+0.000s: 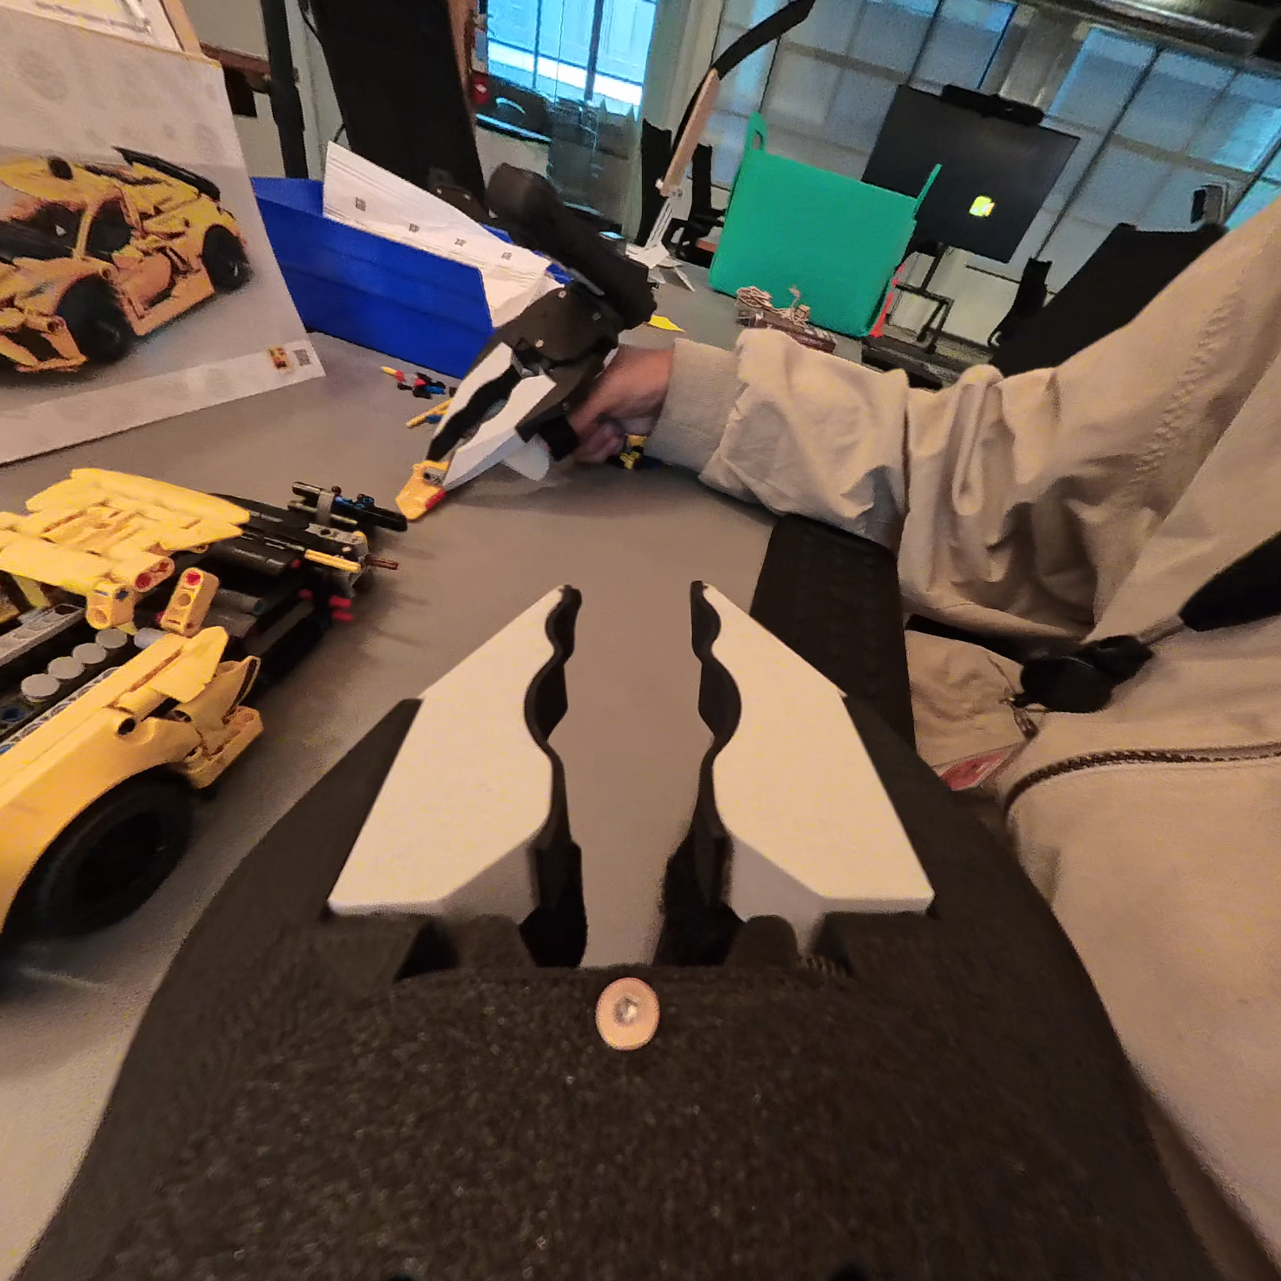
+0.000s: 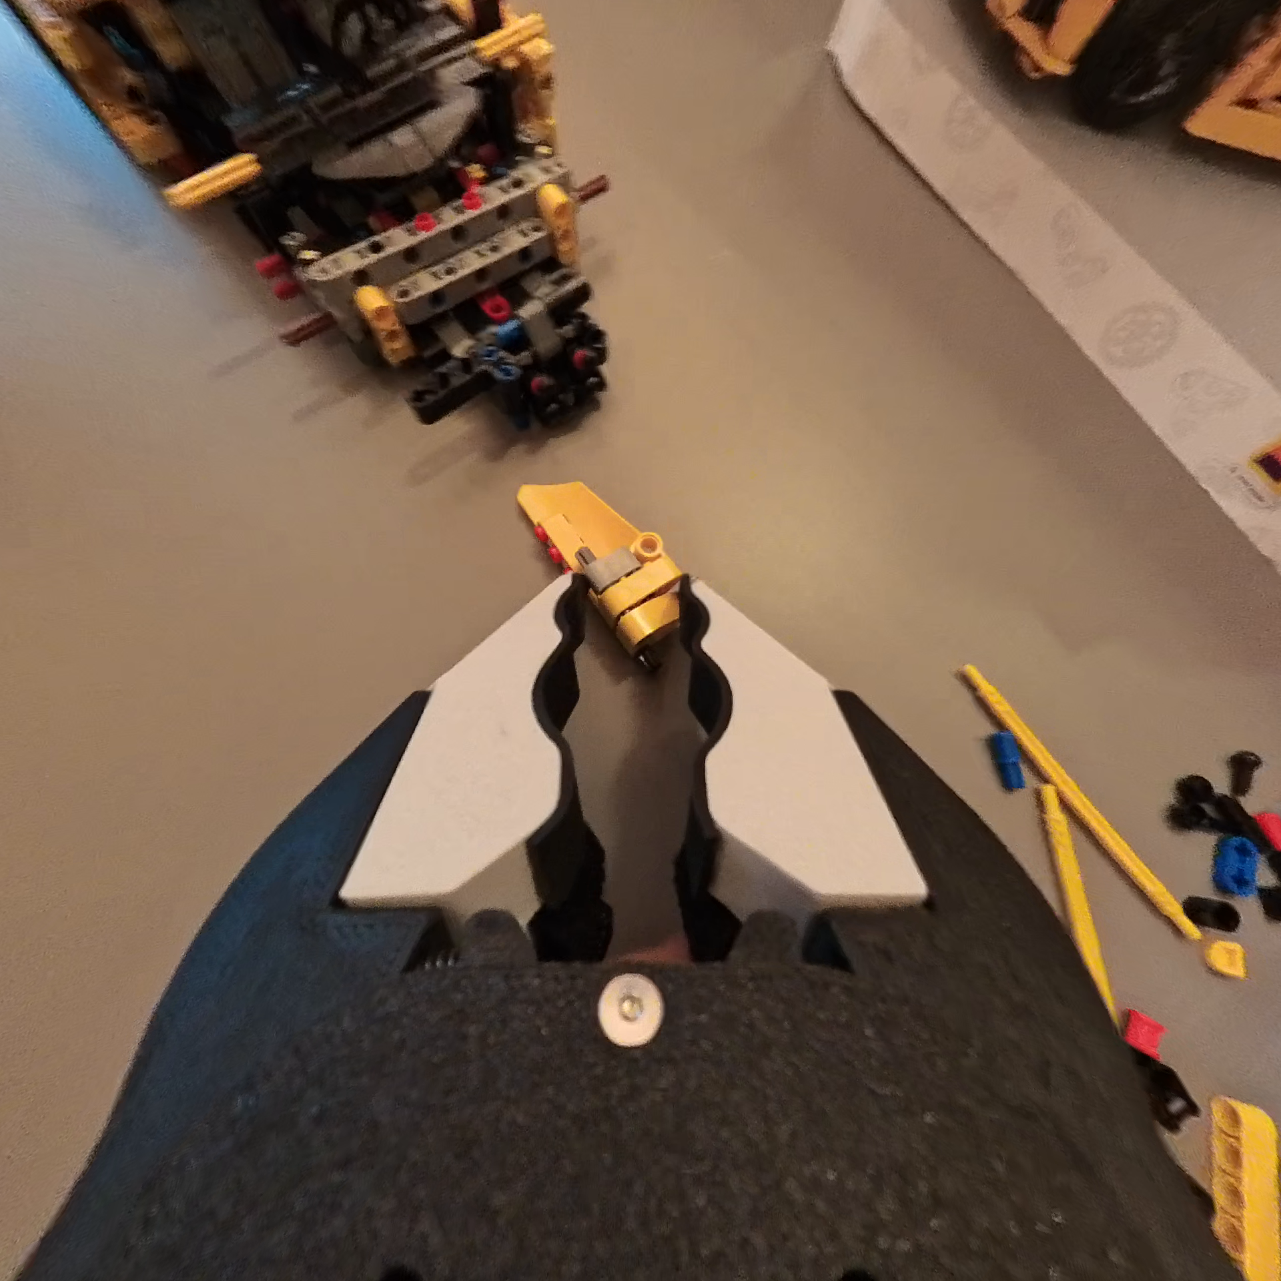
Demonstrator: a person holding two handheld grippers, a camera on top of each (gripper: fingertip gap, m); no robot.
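My right gripper [image 2: 629,589] is shut on the near end of a small yellow brick assembly [image 2: 603,534] with a grey connector and red pins, low over the grey table. The left wrist view shows the same gripper [image 1: 437,478] held by a hand, with the yellow piece [image 1: 418,493] touching the table [image 1: 554,541]. My left gripper [image 1: 631,596] is open and empty above the table, pointing towards the right gripper. A partly built yellow and black model car [image 1: 104,658] stands left of it; its open front end [image 2: 430,263] faces the right gripper.
A printed sheet with a picture of a yellow car [image 1: 138,277] lies at the far left. A blue bin [image 1: 381,291] holds white papers. Loose yellow rods [image 2: 1067,797] and small black, blue and red parts [image 2: 1220,832] lie at the right. A person's beige sleeve [image 1: 901,450] crosses the right side. Across from one pair of fingers to the other is roughly 30 cm.
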